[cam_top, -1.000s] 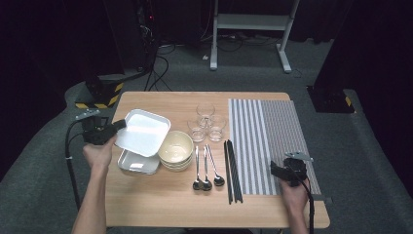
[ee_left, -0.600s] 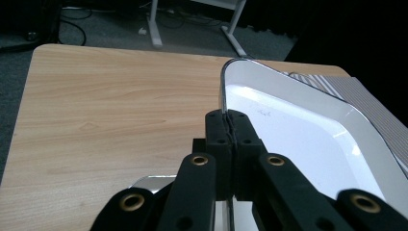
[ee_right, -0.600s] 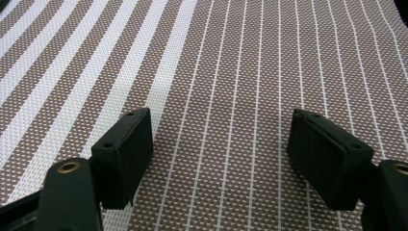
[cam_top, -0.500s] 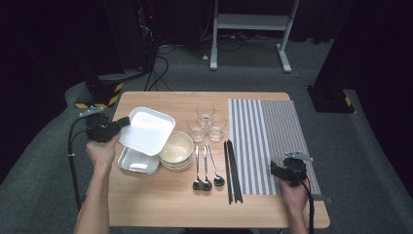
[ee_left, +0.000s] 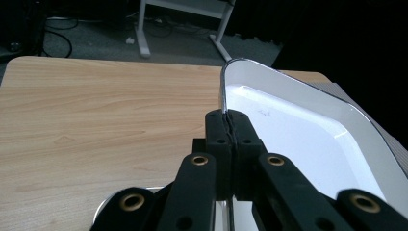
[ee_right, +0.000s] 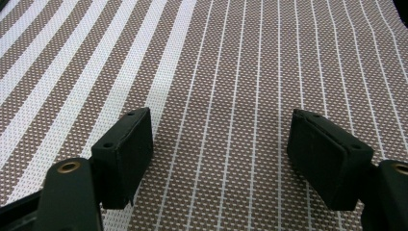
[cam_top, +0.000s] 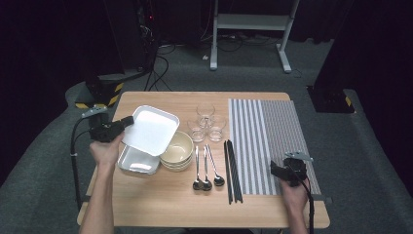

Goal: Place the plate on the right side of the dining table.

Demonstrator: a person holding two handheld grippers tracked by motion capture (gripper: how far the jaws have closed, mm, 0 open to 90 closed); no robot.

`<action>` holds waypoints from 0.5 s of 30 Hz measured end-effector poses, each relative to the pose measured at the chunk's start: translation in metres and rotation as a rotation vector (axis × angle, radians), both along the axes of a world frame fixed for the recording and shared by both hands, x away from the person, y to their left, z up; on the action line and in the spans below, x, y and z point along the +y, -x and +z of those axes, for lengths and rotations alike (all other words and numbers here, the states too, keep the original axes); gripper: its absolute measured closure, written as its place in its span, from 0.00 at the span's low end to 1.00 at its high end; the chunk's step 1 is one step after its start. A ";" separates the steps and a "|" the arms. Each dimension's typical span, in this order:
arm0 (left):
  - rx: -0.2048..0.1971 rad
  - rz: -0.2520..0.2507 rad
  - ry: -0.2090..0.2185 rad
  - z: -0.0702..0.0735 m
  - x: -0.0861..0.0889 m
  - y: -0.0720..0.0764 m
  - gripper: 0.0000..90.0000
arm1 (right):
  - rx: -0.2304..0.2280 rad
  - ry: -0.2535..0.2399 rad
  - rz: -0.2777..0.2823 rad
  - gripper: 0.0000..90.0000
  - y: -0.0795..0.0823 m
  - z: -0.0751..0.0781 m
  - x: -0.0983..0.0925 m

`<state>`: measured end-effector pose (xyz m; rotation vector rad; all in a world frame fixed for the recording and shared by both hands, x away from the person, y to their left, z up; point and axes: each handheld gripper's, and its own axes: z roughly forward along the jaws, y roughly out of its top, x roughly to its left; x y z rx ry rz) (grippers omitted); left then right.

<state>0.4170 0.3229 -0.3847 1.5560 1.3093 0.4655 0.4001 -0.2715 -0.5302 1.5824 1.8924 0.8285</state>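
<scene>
My left gripper (cam_top: 127, 121) is shut on the near-left rim of a white rectangular tray (cam_top: 148, 129), holding it tilted above a second, metal tray (cam_top: 139, 161) that lies on the table. In the left gripper view the black jaws (ee_left: 230, 118) pinch the tray's thin edge, and the white tray (ee_left: 298, 139) spreads out to the right. My right gripper (cam_top: 278, 169) rests low over the striped placemat (cam_top: 272, 136) near the table's front right. It (ee_right: 219, 144) stands open with nothing between its jaws above the woven mat (ee_right: 231, 57).
Stacked cream bowls (cam_top: 178, 148) sit right of the trays, partly under the lifted one. Three glass cups (cam_top: 207, 122) stand behind them. Three spoons (cam_top: 204, 165) and black chopsticks (cam_top: 232, 170) lie in the middle. The wooden table (ee_left: 96, 110) stretches left of the tray.
The left gripper has shifted slightly to the right with the white tray held in it. The right gripper has stayed where it was.
</scene>
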 end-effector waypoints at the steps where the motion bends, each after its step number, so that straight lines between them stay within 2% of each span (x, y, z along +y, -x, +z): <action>1: -0.001 0.000 -0.009 0.001 0.000 0.000 0.99 | 0.000 0.000 0.000 0.27 0.000 0.000 0.000; 8: 0.003 -0.007 -0.011 0.001 -0.003 -0.001 0.99 | 0.000 0.000 0.000 0.27 0.000 0.000 0.000; 13: 0.013 -0.018 0.006 0.000 -0.005 -0.003 0.99 | -0.001 0.001 0.000 0.27 0.000 0.000 0.000; 15: 0.008 -0.022 -0.012 0.002 -0.009 -0.003 0.99 | -0.001 0.001 0.000 0.27 0.000 0.000 0.000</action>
